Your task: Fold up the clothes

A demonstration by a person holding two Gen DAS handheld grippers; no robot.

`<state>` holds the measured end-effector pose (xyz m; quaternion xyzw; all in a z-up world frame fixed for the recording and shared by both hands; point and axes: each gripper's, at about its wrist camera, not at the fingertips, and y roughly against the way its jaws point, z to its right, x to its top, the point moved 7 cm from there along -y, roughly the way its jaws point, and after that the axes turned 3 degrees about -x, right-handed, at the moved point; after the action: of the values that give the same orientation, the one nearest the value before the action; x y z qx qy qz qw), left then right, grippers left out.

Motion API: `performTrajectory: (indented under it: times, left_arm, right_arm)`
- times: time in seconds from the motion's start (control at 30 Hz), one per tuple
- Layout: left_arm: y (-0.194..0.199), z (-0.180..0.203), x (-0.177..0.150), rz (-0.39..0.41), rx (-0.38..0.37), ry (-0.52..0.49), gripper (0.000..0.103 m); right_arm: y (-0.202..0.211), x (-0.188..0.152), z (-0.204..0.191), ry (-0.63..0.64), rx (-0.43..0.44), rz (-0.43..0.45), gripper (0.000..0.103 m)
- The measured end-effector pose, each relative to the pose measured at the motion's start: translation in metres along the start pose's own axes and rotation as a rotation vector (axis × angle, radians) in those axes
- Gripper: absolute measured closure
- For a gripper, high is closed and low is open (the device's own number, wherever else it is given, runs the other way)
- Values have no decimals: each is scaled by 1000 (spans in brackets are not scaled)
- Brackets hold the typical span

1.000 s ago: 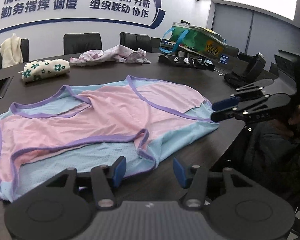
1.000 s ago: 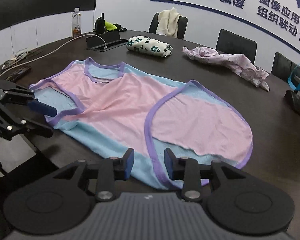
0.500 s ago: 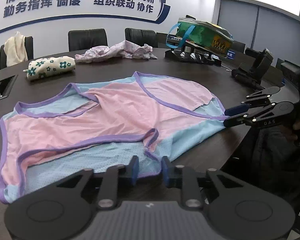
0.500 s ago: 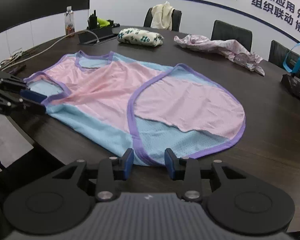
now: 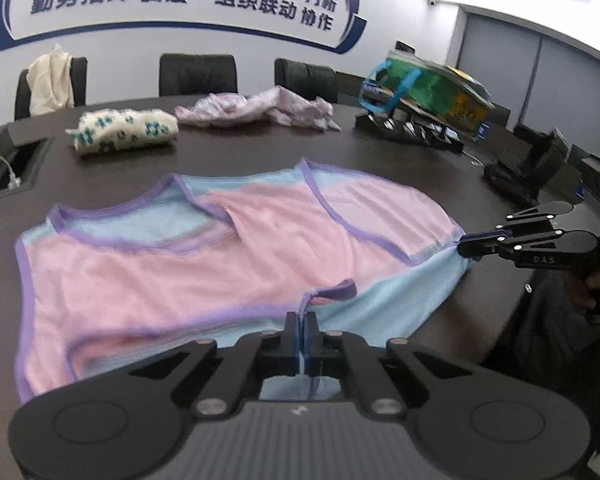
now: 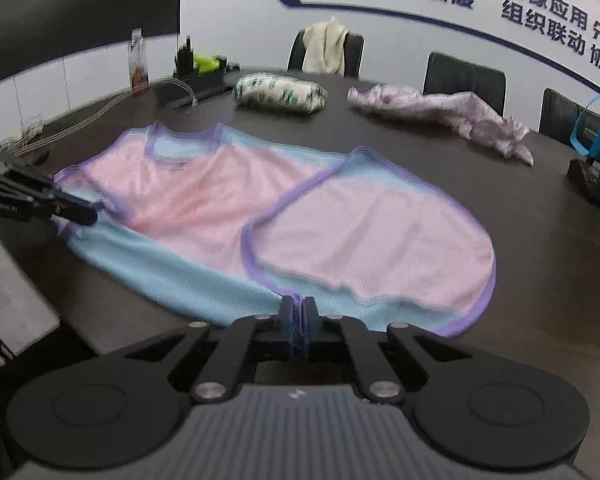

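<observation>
Both grippers, left [image 5: 301, 325] and right [image 6: 299, 322], pinch my vest's [image 5: 204, 264] near edge. Thin bites ahead of the pads could slip, dropping it crooked.

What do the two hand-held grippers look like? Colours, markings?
Both alike: the left hand-held gripper and right hand-held gripper are matte black linkage arms with silver pivot screws, blue finger pads, a ribbed grey body with round side discs. White lettering marks the side.

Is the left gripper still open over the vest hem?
No, the left gripper is shut on the pink and blue vest, pinching its purple hem.
</observation>
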<state>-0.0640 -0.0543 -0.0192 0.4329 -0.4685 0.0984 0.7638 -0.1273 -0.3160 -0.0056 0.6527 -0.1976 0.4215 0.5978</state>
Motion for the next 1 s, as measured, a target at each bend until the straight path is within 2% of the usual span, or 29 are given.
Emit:
performTrajectory:
  times: [0.13,0.2,0.3,0.33,0.4,0.43,0.47,0.53,0.57,0.7,0.77,0.9,0.97,1.0]
  left_arm:
    - [-14,-17,31,3,55,-10,103]
    - [-25,-26,46,-7,89,-15,103]
    - [-42,-42,62,-36,126,22,99]
    - [-45,-49,64,-46,129,51,96]
    - [-37,-59,64,-30,118,93,92]
    - [-32,-64,63,-22,117,107,87]
    - [-23,-66,57,-13,128,105,83]
    - [-5,-71,47,4,150,103,61]
    - [3,-73,41,12,161,101,59]
    - [38,-81,17,30,192,107,59]
    - [54,-83,4,35,185,120,59]
    - [79,-82,-15,60,183,129,59]
    - [91,-82,-24,72,182,133,59]
    - [96,-81,-28,77,179,130,59]
  right_arm:
    - [-12,34,11,13,-19,55,99]
    - [-27,51,15,42,-31,51,99]
    - [-25,52,31,11,-61,54,98]
    - [-24,52,37,1,-72,55,95]
    - [-22,53,47,-20,-92,58,81]
    - [-21,53,53,-31,-102,59,64]
    - [-21,53,58,-41,-113,60,57]
    - [-19,54,69,-62,-133,62,57]
    - [-18,54,74,-73,-143,63,57]
    - [-14,48,93,-118,-172,50,58]
    - [-16,32,84,-107,-142,18,66]
    - [-25,14,66,-63,-105,-1,69]
    - [-32,7,71,-109,-103,-18,78]
    - [-36,4,75,-131,-113,-30,79]
